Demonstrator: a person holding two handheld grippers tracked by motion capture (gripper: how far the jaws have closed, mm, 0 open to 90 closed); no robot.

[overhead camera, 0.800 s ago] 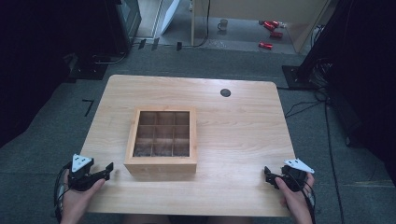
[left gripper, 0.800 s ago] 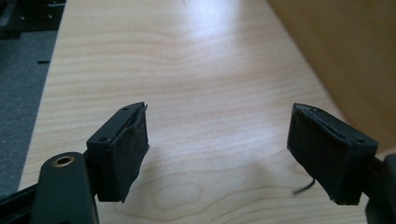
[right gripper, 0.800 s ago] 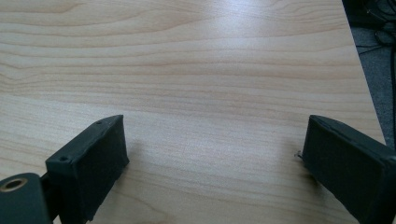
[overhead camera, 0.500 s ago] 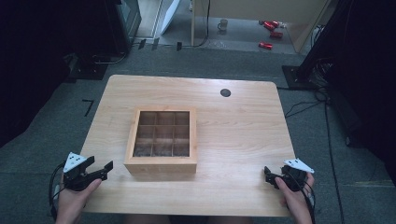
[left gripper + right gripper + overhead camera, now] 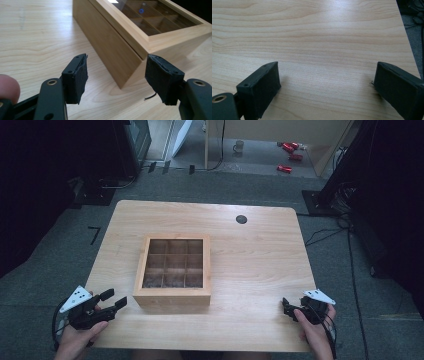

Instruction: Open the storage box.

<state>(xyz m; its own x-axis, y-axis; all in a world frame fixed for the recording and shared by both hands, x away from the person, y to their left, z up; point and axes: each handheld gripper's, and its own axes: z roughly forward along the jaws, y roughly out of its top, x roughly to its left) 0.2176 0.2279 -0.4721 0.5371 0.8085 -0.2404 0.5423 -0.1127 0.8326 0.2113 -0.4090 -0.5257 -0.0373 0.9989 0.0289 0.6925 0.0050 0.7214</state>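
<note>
Your wooden box [image 5: 172, 270] sits in the middle of the table [image 5: 260, 250], and its see-through lid is shut. Nothing looks done to it yet, so I think the job has only just begun; opening or moving the box is all left to do.

Your left gripper [image 5: 102, 305] is at about 8 o'clock from the box, very near its front corner but not touching. Its jaws stand open with nothing between them. Your right gripper [image 5: 291, 309] is at about 4 o'clock, well apart from the box. Its jaws are open too, holding nothing.

The high view shows you the nine little squares inside the box. The left gripper view shows the box's side wall and lid edge close up [image 5: 117, 42]. The right gripper view shows bare table wood [image 5: 324, 37] past its own jaws.
</note>
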